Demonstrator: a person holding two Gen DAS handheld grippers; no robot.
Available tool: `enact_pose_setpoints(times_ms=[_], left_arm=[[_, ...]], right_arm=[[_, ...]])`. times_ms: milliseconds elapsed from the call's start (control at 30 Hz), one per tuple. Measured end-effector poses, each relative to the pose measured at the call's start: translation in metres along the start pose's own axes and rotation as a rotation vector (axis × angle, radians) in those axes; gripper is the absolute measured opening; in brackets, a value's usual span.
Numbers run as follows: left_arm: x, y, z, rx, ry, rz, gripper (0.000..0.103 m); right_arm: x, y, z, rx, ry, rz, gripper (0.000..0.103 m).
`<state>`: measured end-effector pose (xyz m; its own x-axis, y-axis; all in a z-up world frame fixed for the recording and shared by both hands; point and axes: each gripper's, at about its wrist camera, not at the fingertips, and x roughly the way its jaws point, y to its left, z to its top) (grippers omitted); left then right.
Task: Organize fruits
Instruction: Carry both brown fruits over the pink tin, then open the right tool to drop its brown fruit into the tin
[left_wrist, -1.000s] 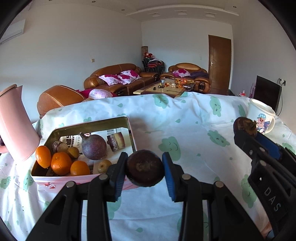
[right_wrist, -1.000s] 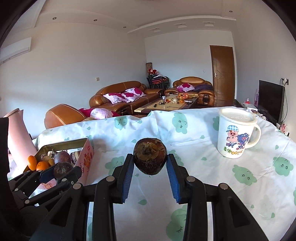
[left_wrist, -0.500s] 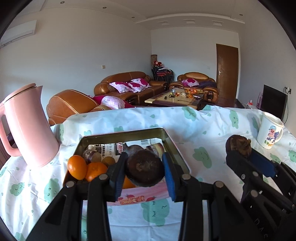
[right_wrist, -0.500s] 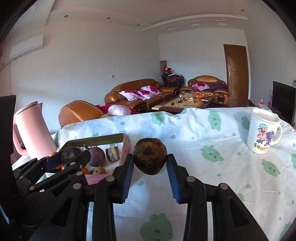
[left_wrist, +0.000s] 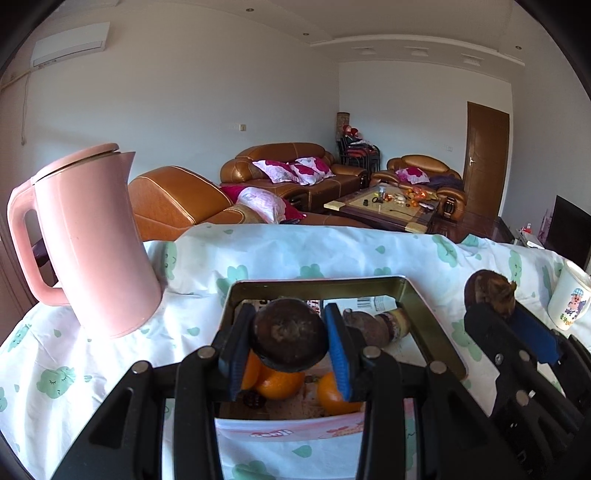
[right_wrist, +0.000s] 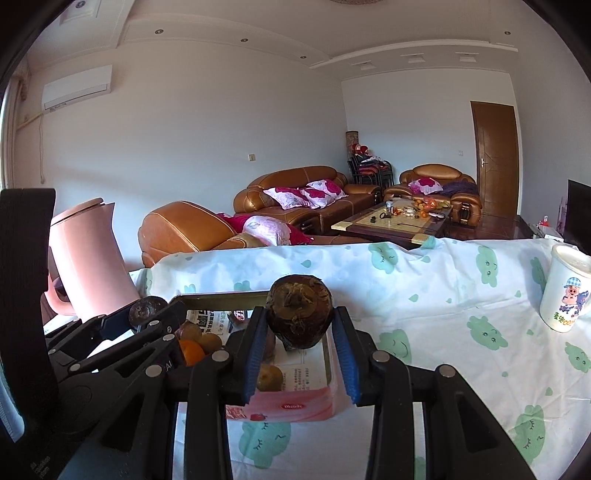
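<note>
While my left claw (left_wrist: 290, 345) grips a dark round fruit (left_wrist: 290, 338) above the tin's (left_wrist: 424, 314) oranges (left_wrist: 277, 382), my right claw (right_wrist: 300, 345) clamps a brown fruit (right_wrist: 299, 317) over its right end.

Between the blue-padded black left gripper (left_wrist: 290, 345), a dark brown fruit (left_wrist: 290, 339) shows above bright oranges (left_wrist: 279, 384) in a gold-rimmed tin (left_wrist: 424, 314) with pink printed sides. To its left stands a pale pink kettle (left_wrist: 92, 243). The white tablecloth (right_wrist: 424, 295) carries mint-green cloud faces; right of the right gripper (right_wrist: 300, 350), a white mug (right_wrist: 563, 291) bears a cartoon pig.
</note>
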<state>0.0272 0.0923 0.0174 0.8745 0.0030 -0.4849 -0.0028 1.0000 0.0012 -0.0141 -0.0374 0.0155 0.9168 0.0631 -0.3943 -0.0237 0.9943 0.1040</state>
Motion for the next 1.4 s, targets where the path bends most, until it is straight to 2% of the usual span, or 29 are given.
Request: enact_pose_setpoints(times_ms=[467, 633, 1000, 1400], left_arm=[[0.030, 0.020, 0.008, -0.050, 0.041, 0.058, 0.040], [0.042, 0.018, 0.003, -0.037, 0.073, 0.059, 0.040], [0.049, 0.014, 0.001, 0.007, 0.078, 0.064, 0.040], [0.061, 0.015, 0.000, 0.026, 0.103, 0.042, 0.039]], right_arm=[[0.051, 0.010, 0.020, 0.010, -0.010, -0.011, 0.039], [0.066, 0.010, 0.017, 0.002, 0.035, 0.001, 0.039], [0.100, 0.012, 0.010, -0.026, 0.161, 0.010, 0.039], [0.120, 0.011, 0.006, -0.004, 0.272, 0.146, 0.039]])
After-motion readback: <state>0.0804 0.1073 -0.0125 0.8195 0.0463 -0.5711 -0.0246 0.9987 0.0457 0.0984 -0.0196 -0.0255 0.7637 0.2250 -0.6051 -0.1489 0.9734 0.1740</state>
